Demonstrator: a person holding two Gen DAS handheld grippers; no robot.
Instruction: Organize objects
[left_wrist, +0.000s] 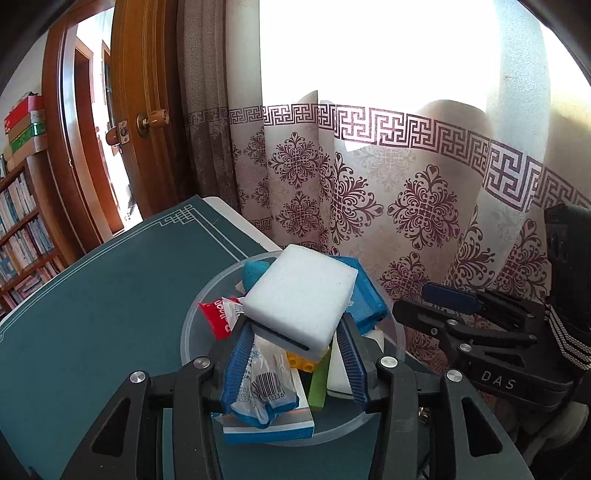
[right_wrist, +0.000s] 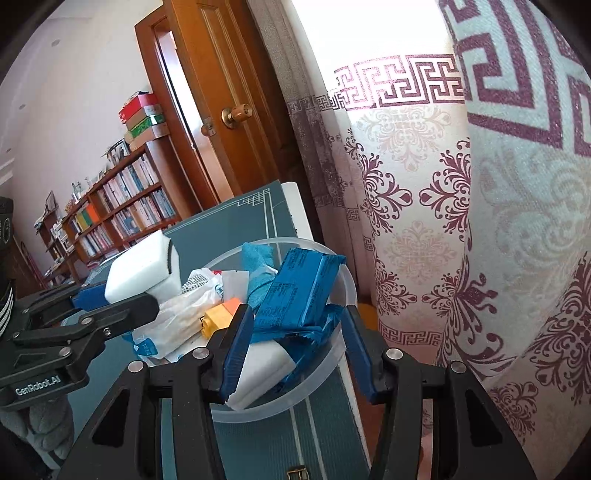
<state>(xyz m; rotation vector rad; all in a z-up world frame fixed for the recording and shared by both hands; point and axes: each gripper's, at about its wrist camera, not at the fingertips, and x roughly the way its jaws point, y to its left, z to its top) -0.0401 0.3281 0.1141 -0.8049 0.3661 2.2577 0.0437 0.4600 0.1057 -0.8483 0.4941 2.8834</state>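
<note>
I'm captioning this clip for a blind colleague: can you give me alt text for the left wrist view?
The left claw grips a white sponge block above a clear round bowl heaped with packets and toy bricks on a green table mat. The right claw hovers open at right, before a patterned curtain.

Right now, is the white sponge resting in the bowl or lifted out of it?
Lifted: the left gripper clamps the white sponge above the clear bowl, over the other items.
</note>
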